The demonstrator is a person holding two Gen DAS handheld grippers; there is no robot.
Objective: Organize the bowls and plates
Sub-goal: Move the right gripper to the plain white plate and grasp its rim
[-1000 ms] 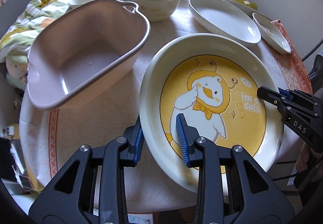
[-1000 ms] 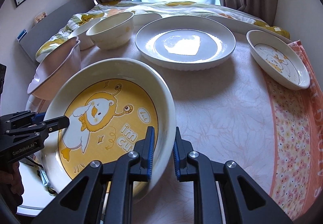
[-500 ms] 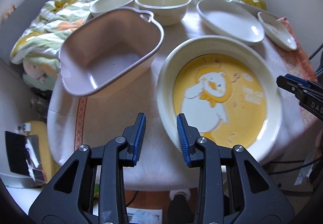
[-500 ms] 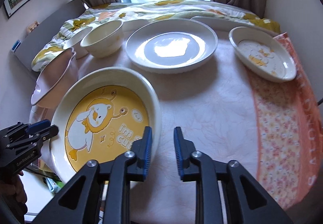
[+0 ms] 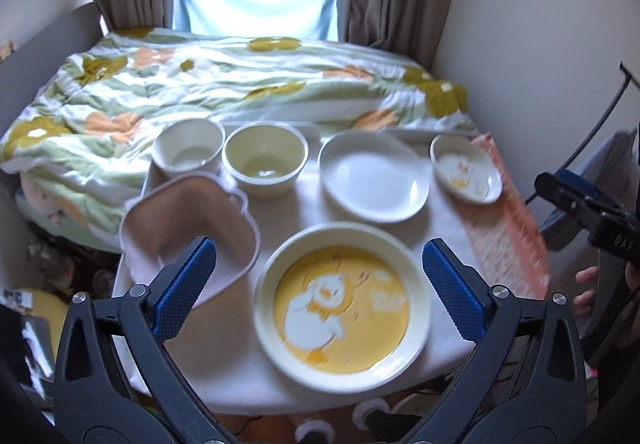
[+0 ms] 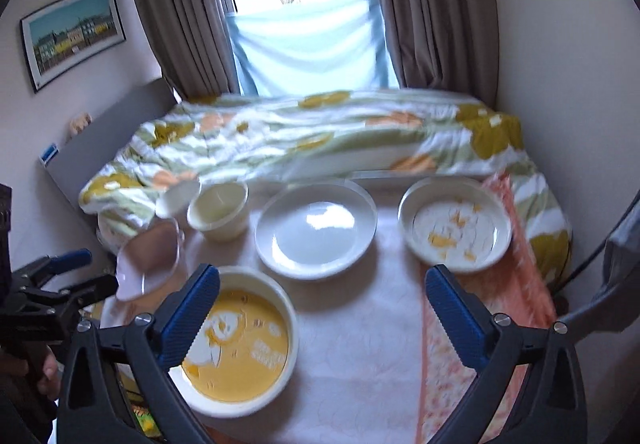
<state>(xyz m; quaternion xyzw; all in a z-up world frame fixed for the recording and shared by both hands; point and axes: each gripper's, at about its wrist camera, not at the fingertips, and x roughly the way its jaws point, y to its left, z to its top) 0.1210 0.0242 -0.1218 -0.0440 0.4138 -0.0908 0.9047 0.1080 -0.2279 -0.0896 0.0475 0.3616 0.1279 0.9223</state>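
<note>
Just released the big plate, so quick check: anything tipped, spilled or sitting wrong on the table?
The pink tub sits tilted at the table's left edge, part of it past the edge. The yellow duck plate lies flat near the front edge. Nothing spilled.

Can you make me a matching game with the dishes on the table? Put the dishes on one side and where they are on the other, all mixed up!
Dishes:
1. big yellow duck plate
2. pink tub with a handle
3. plain white oval plate
4. small duck dish

Places:
A. far right, by the orange cloth border
B. nearest edge, in the middle
C. left side, in front of two bowls
D. between the cream bowl and the small duck dish

Pairs: 1-B, 2-C, 3-D, 4-A
</note>
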